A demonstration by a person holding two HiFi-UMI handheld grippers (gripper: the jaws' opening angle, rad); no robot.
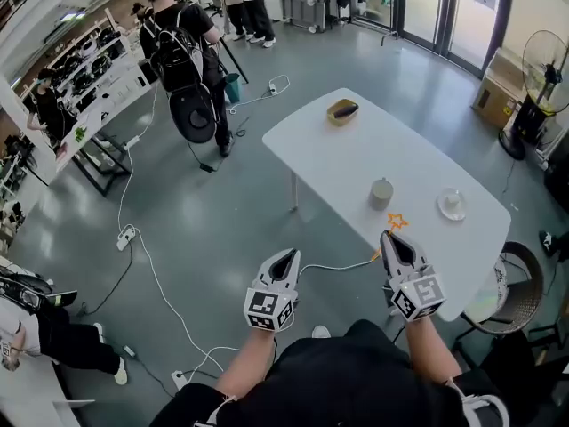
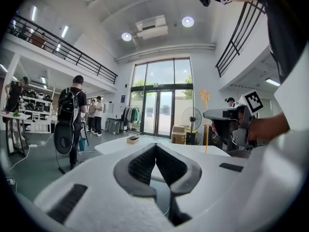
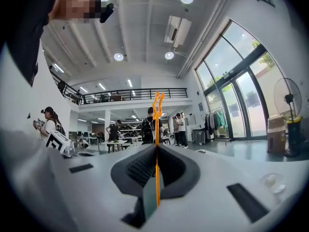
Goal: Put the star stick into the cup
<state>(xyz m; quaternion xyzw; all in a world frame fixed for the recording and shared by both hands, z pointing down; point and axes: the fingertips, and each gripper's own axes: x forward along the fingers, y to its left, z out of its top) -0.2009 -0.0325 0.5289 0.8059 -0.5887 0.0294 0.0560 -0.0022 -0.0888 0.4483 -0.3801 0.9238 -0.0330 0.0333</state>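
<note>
The orange star stick [image 1: 396, 221] stands upright in my right gripper [image 1: 396, 238], which is shut on its thin stem [image 3: 156, 178]; the star [image 3: 157, 100] rises above the jaws. In the left gripper view the same star stick [image 2: 205, 115] shows at the right. A grey-green cup [image 1: 381, 193] stands on the white table [image 1: 356, 149], just beyond the star. My left gripper [image 1: 284, 260] hangs over the floor left of the table, jaws shut [image 2: 155, 159] with nothing between them.
A white saucer with a small object [image 1: 452, 205] sits right of the cup, a yellow bowl [image 1: 342, 111] at the table's far end. A chair [image 1: 511, 283] stands at the right. Cables and a power strip [image 1: 126, 237] lie on the floor. A person with a backpack [image 1: 182, 56] stands beyond.
</note>
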